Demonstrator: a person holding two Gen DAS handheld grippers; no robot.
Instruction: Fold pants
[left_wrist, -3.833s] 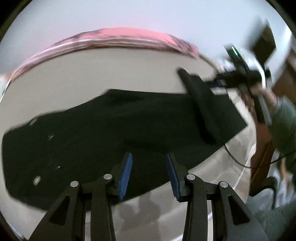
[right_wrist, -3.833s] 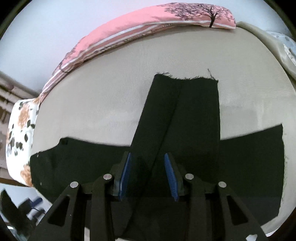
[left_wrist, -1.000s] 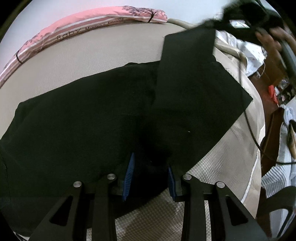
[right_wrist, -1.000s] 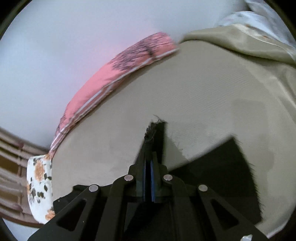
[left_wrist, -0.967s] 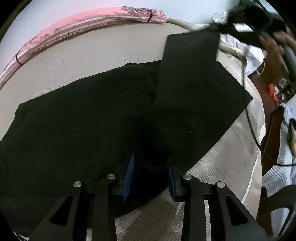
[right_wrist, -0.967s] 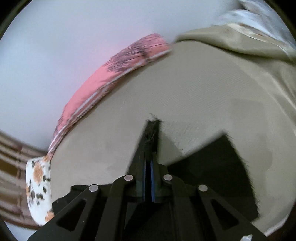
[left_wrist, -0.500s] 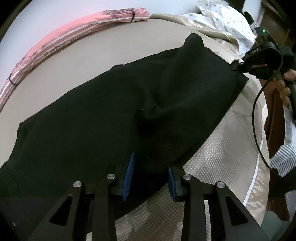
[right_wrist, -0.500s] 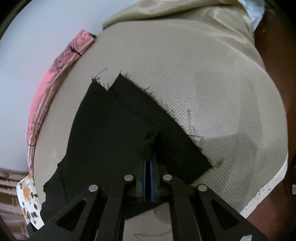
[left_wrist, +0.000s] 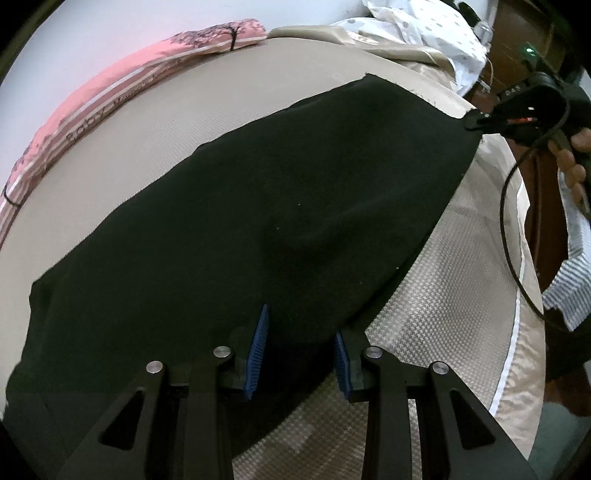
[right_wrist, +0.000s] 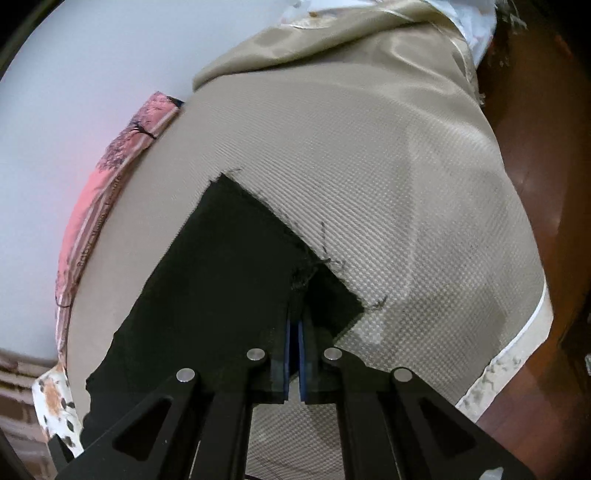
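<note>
Lay black pants (left_wrist: 258, 206) flat on the tan bed (right_wrist: 388, 177), pinched the frayed hem at 12 o'clock tight in the right gripper (right_wrist: 294, 354), kept the left gripper (left_wrist: 300, 347) spread wide over the near edge, best pulled gently and evenly.

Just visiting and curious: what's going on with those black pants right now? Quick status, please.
Right hand-held gripper shut on pants at frayed hem corner. Left hand-held gripper open, straddling near edge. Pants spread flat on beige mattress. Nothing in the way.
</note>
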